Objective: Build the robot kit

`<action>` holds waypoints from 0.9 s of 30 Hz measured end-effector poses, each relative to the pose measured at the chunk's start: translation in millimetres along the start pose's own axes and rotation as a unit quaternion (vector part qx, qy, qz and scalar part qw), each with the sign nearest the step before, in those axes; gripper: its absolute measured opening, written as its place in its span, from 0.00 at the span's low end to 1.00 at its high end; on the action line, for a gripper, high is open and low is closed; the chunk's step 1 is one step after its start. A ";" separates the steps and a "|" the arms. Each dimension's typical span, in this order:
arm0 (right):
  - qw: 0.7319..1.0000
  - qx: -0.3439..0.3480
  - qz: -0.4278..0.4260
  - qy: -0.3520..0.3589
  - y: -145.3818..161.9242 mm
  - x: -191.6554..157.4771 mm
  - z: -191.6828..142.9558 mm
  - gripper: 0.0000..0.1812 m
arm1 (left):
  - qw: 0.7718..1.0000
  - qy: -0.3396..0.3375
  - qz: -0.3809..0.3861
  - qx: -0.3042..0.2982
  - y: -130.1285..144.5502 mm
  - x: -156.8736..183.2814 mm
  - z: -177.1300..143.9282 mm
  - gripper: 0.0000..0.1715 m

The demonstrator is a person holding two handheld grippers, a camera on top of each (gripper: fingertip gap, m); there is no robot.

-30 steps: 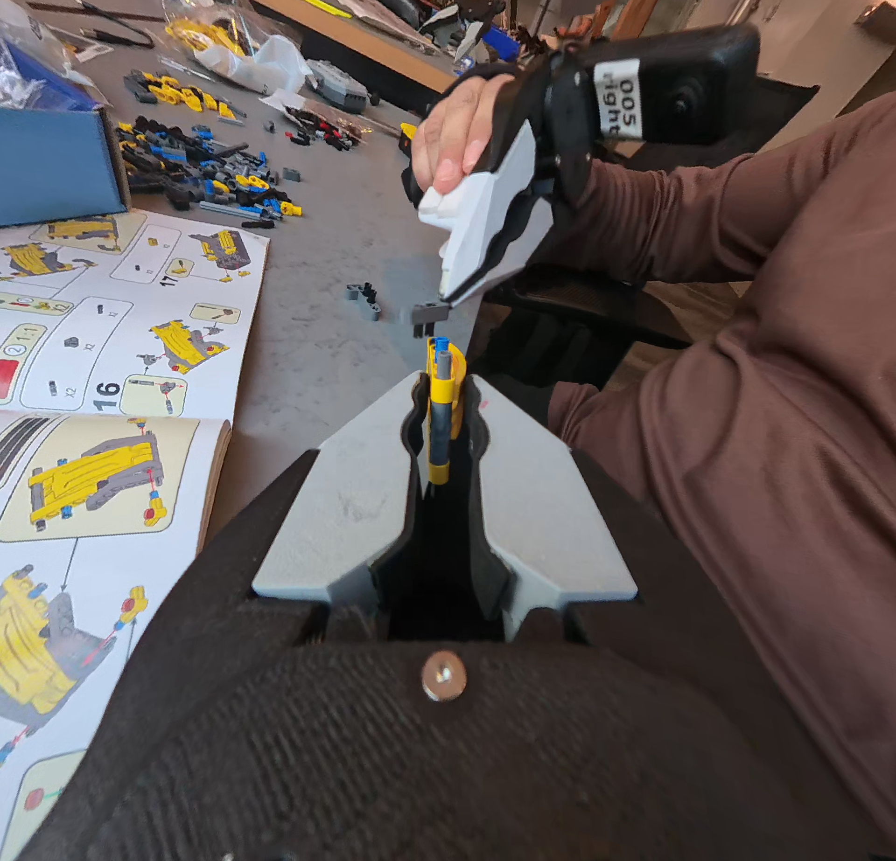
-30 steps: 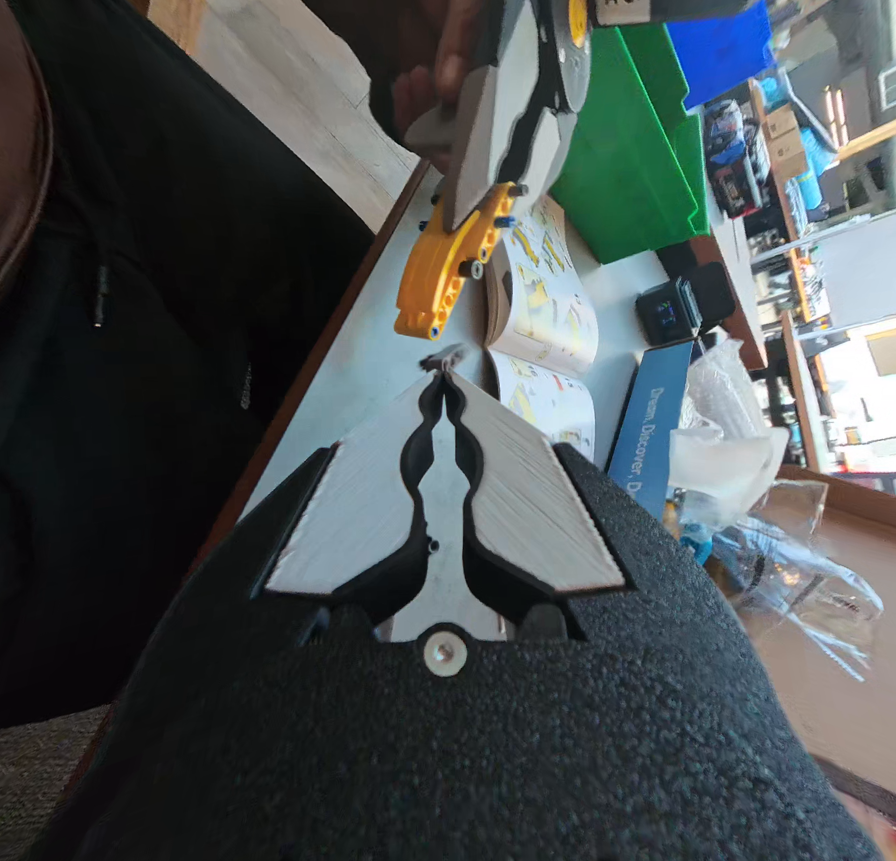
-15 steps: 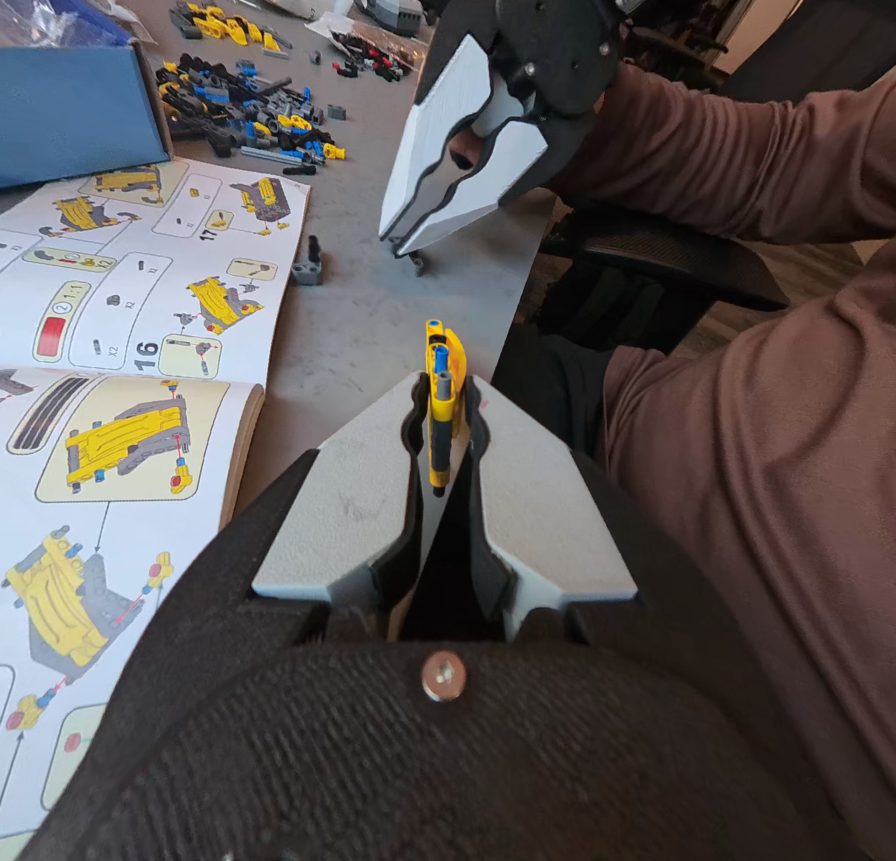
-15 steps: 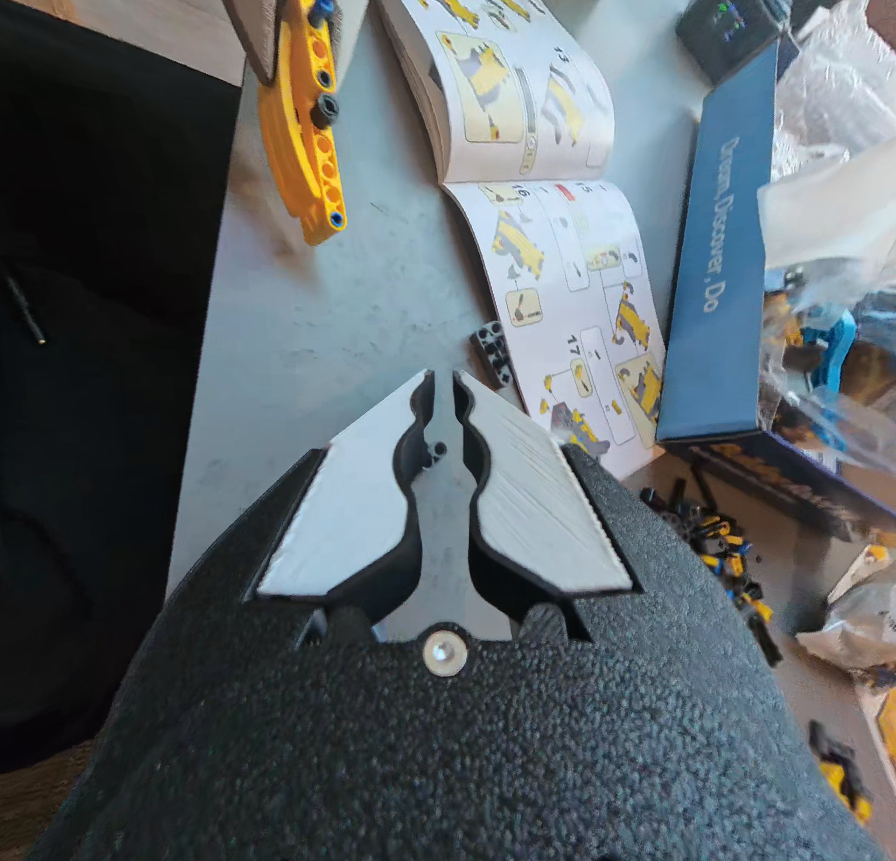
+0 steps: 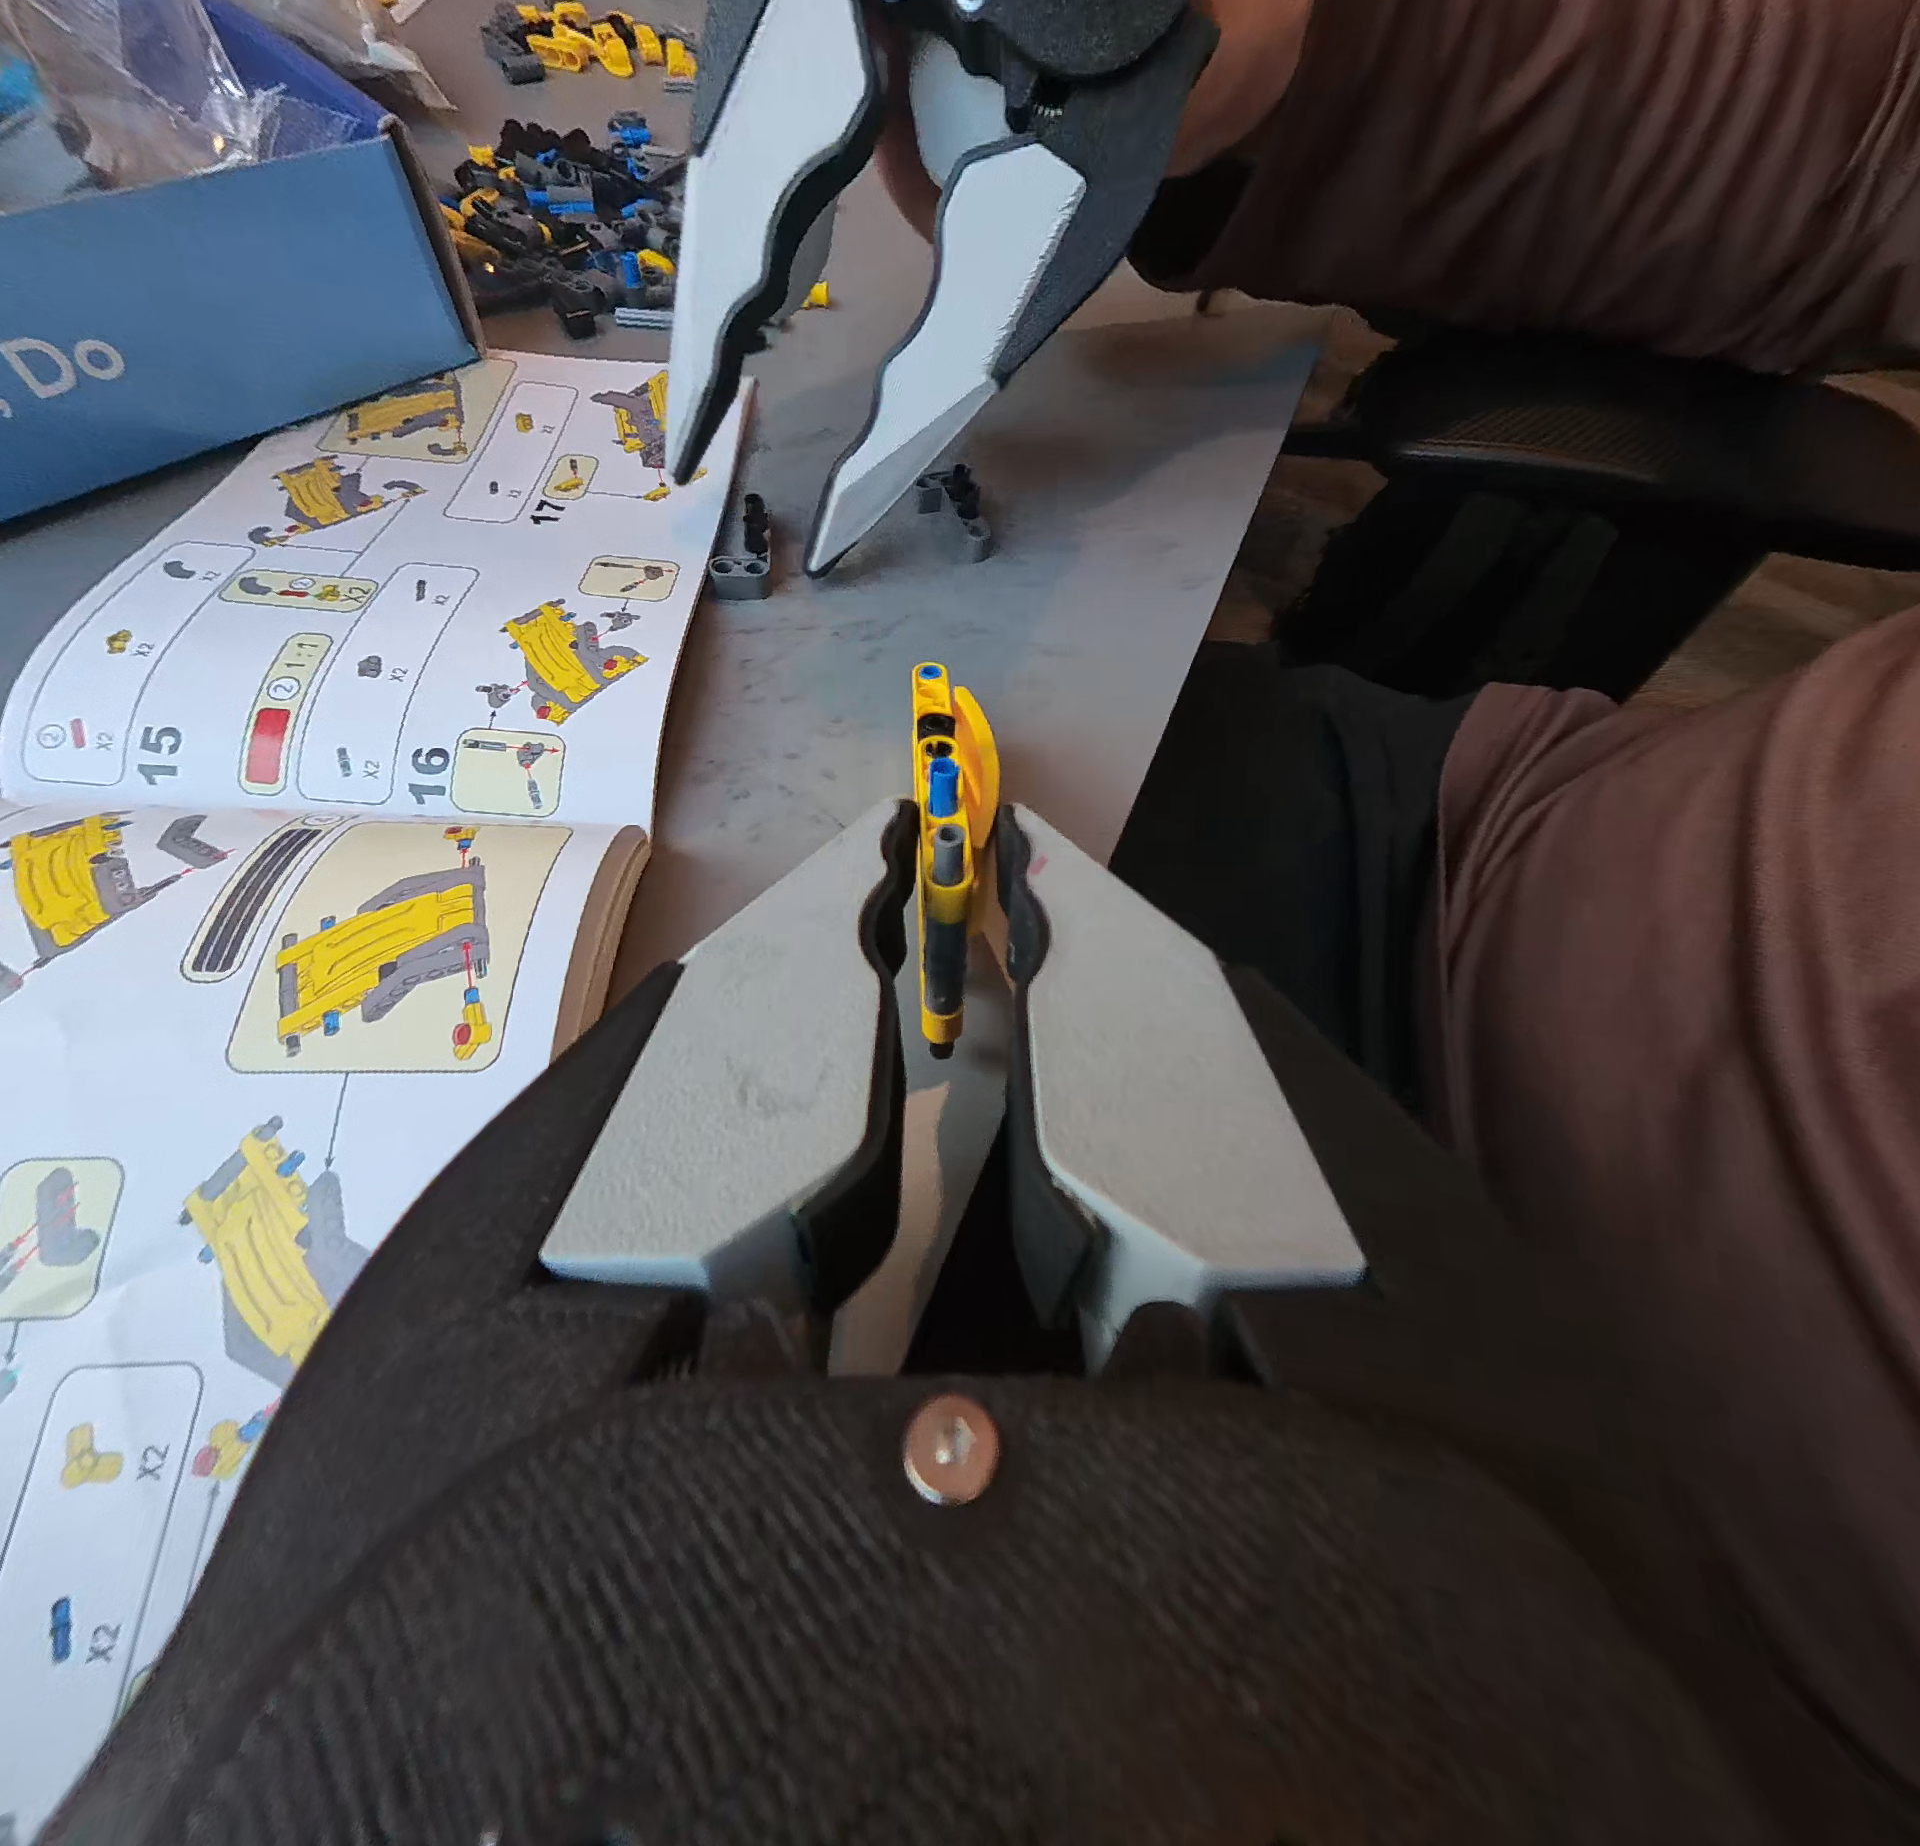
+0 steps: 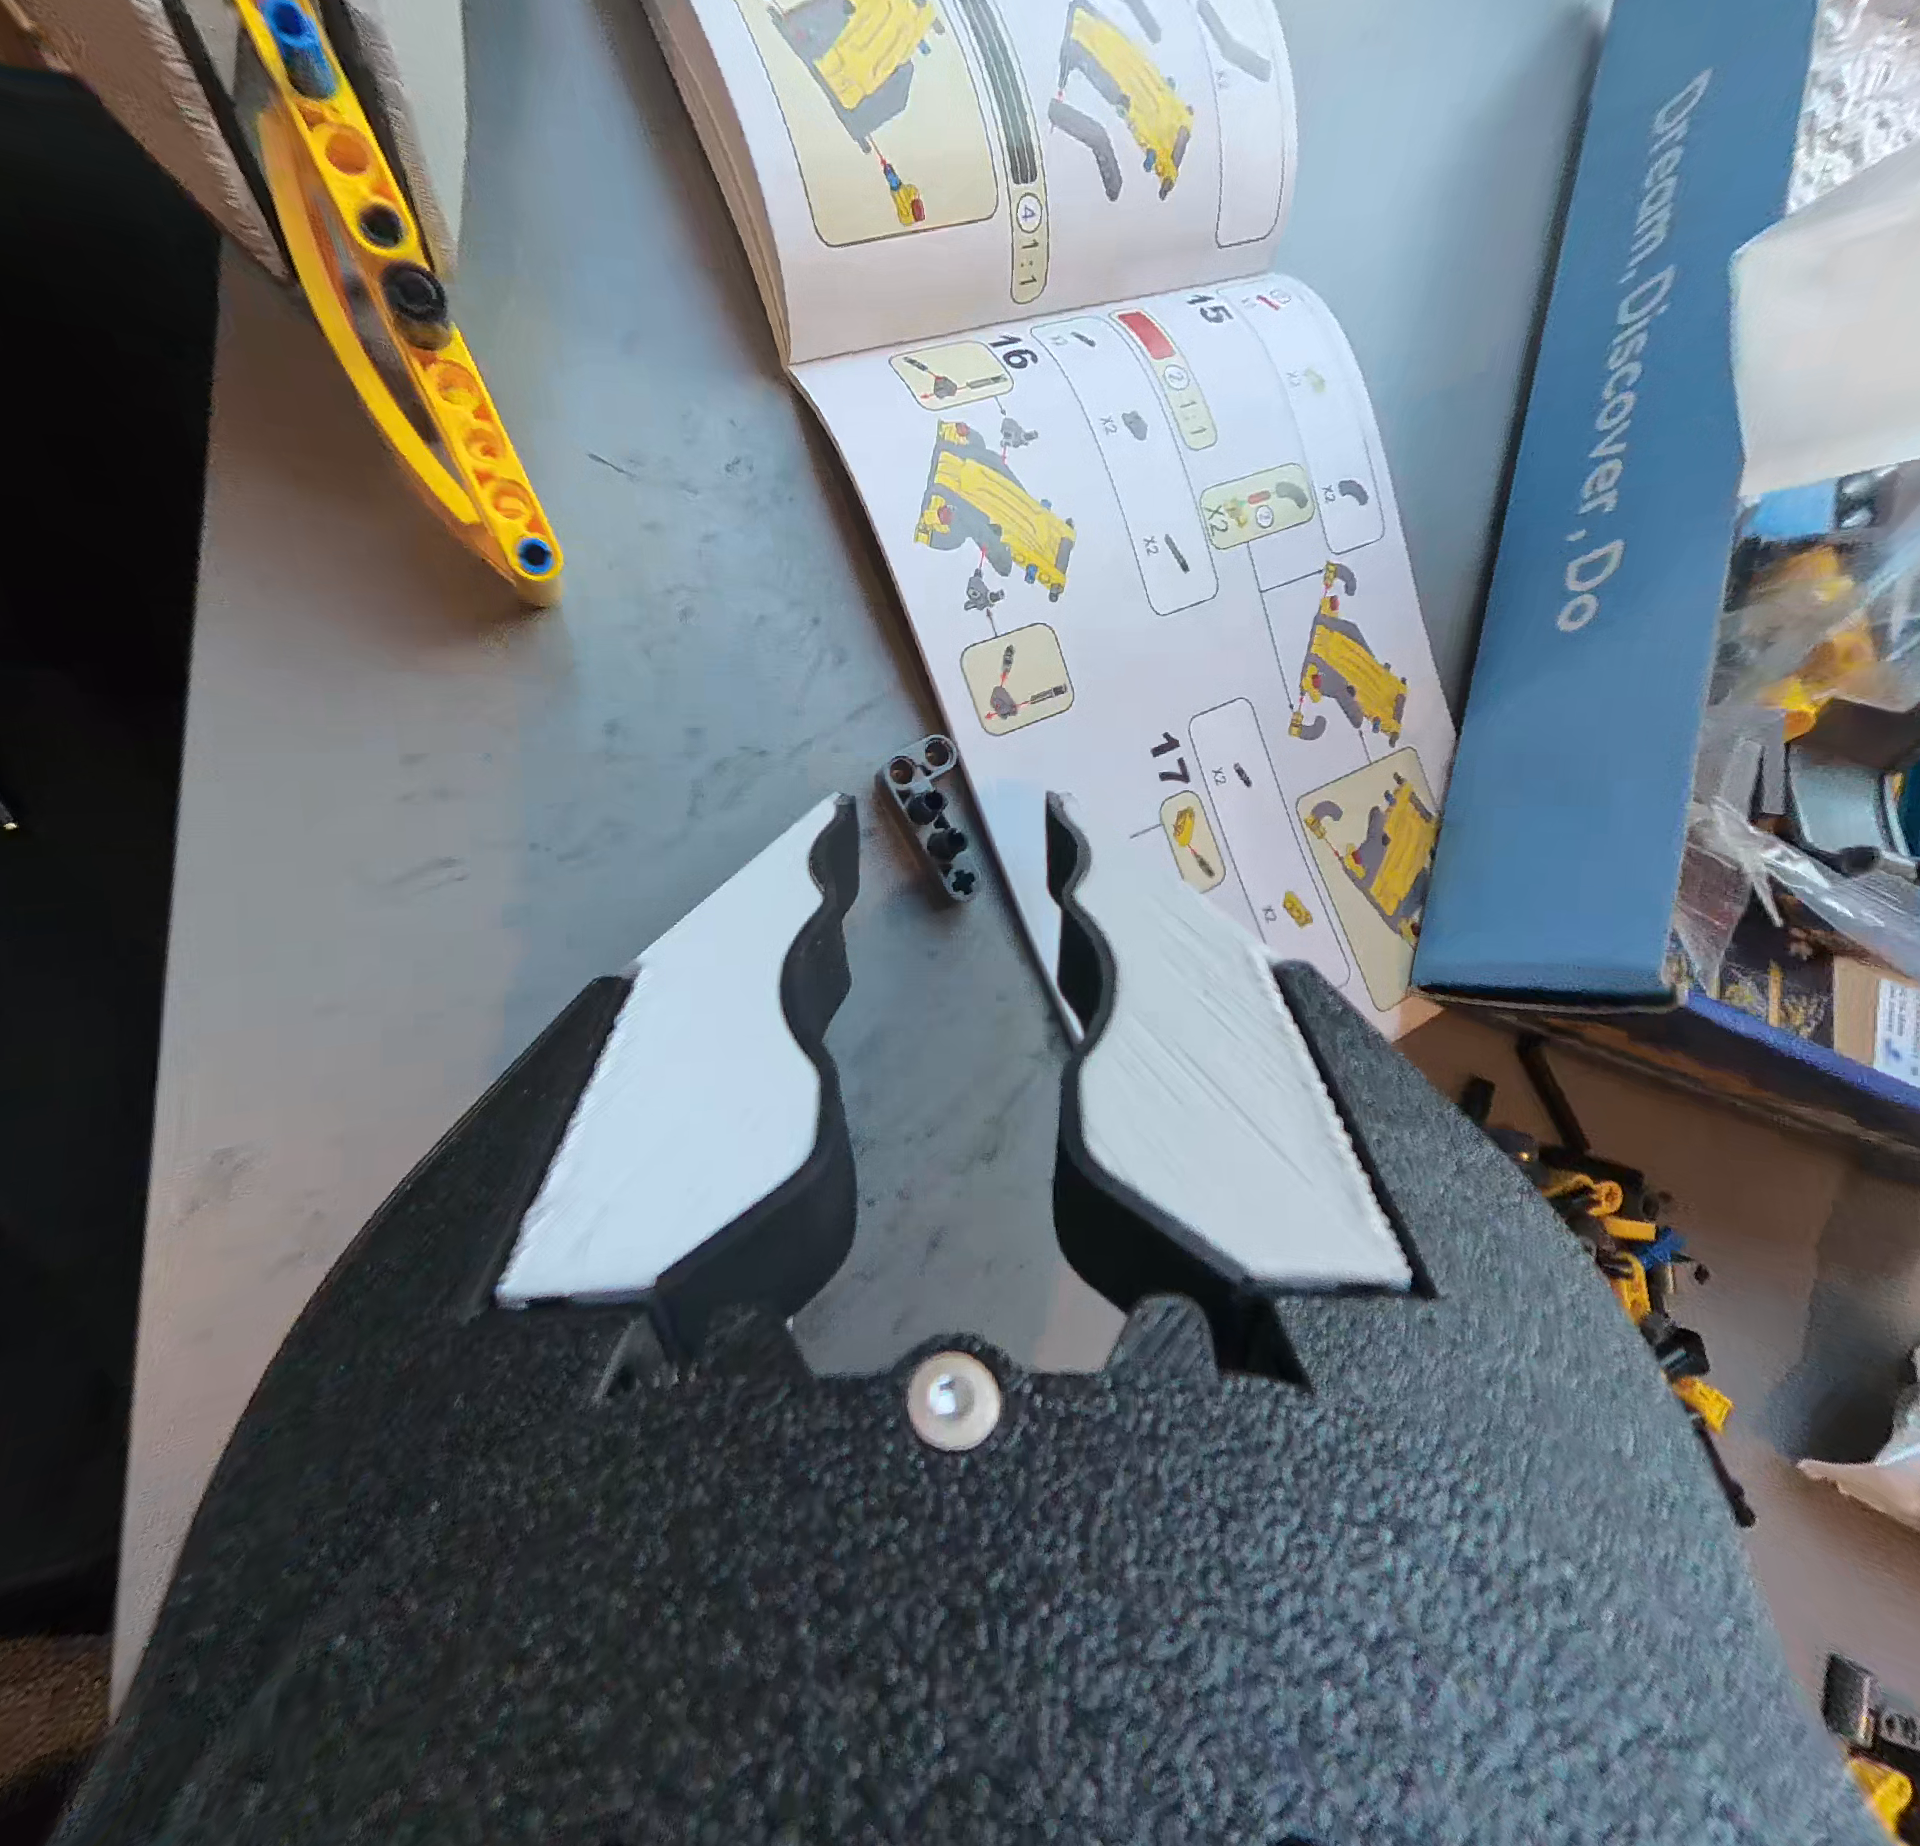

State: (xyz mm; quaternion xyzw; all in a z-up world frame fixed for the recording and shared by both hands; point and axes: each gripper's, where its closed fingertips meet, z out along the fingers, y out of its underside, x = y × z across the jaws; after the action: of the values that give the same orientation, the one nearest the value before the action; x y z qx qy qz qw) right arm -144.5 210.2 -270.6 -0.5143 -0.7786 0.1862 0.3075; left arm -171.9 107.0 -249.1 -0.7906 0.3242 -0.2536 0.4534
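My left gripper (image 5: 951,820) is shut on a yellow curved beam (image 5: 943,757) that carries blue and black pins and stands on edge above the grey table (image 5: 862,695). The same beam (image 6: 395,279) shows at the upper left of the right wrist view. My right gripper (image 6: 951,809) is open and empty, tips low over the table. A small dark grey beam with pins (image 6: 932,820) lies on the table between its fingertips. In the left wrist view the right gripper (image 5: 753,513) straddles that beam (image 5: 744,555), and a second small grey piece (image 5: 956,513) lies just to its right.
An open instruction booklet (image 5: 312,705) lies left of the grippers, one right fingertip (image 6: 1060,830) over its edge. A blue box (image 6: 1590,508) stands behind it. Loose yellow, black and blue pieces (image 5: 561,217) and plastic bags (image 5: 104,61) lie beyond. The table edge (image 5: 1195,653) and a person's sleeve (image 5: 1662,1069) are at right. One gripper's finger ends stand about 11 cm off the other's.
The right gripper let go of a small grey piece onto the table, moved toward the booklet's edge, came down and opened around the other grey beam. The left gripper kept holding the yellow beam.
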 end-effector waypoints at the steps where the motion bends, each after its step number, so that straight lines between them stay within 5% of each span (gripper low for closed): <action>1: 1.000 -0.008 0.003 -0.008 1.3 0.2 2.9 0.19 | 1.000 -0.006 0.006 -0.004 1.0 -0.9 -0.7 0.07; 3: 0.999 -0.010 0.011 -0.035 0.2 -5.5 4.7 0.05 | 1.000 -0.015 0.016 -0.017 5.1 -2.9 -1.4 0.08; 5: 0.999 -0.010 0.010 -0.040 -1.2 -8.3 5.3 0.04 | 0.999 -0.020 0.022 -0.026 8.6 -4.0 -1.8 0.11; 14: 0.997 0.034 0.048 -0.053 -18.4 -20.6 -1.9 0.04 | 0.999 -0.032 0.026 -0.014 2.5 -10.9 -8.6 0.13; 17: 0.996 0.035 0.058 -0.055 -16.8 -22.2 -0.8 0.04 | 0.999 -0.035 0.023 -0.010 2.2 -12.8 -8.6 0.06; 27: 0.989 0.067 0.083 -0.100 -30.5 -38.0 -4.4 0.04 | 0.989 -0.068 0.122 -0.039 5.6 -9.3 -10.0 0.06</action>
State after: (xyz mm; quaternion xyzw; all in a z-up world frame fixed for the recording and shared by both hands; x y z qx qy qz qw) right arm -151.8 163.0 -259.8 -0.5343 -0.7457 0.3137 0.2453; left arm -186.6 106.2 -250.4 -0.7776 0.3960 -0.1296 0.4708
